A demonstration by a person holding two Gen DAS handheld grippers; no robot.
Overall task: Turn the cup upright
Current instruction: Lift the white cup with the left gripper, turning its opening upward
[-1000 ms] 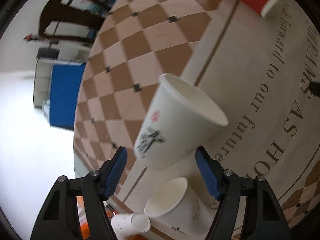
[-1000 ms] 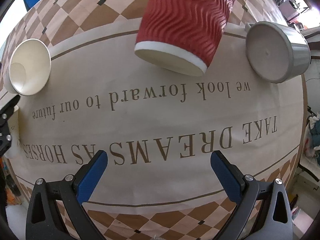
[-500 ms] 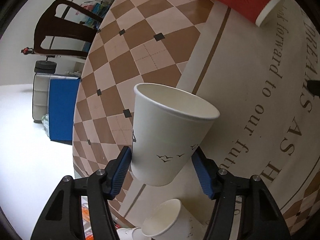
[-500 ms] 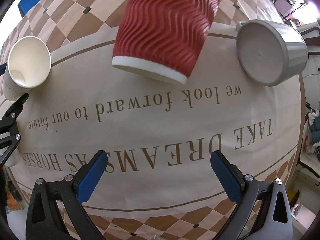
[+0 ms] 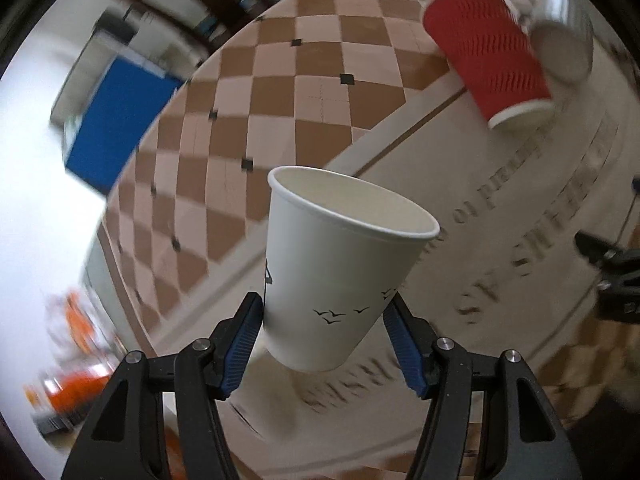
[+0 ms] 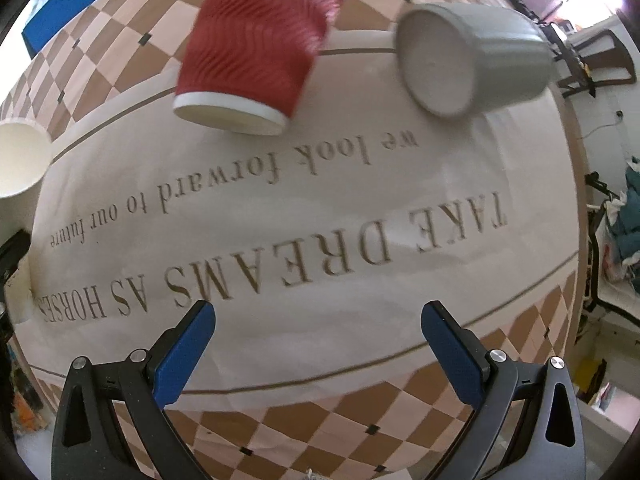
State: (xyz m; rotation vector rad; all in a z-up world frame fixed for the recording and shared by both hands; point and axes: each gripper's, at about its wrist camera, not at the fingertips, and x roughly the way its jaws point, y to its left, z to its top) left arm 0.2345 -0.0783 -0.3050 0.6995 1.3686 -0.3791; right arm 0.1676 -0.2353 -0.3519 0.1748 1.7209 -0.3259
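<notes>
My left gripper (image 5: 324, 332) is shut on a white paper cup (image 5: 340, 272) with small bird prints, held above the table with its mouth up and tilted a little. Its rim shows at the left edge of the right wrist view (image 6: 18, 160). A red ribbed paper cup (image 6: 256, 48) lies on its side on the cloth, mouth toward me; it also shows in the left wrist view (image 5: 492, 52). A grey mug (image 6: 476, 56) lies on its side to its right. My right gripper (image 6: 318, 344) is open and empty above the cloth.
The round table has a checked cloth with a cream printed centre (image 6: 320, 216). A blue box (image 5: 116, 128) and a dark chair stand on the floor beyond the table. Clutter sits past the right edge (image 6: 620, 232).
My left gripper has lifted and swung the white cup, turning it more upright; the other white cups below it are out of sight. The right gripper has drifted slightly toward the red cup and mug.
</notes>
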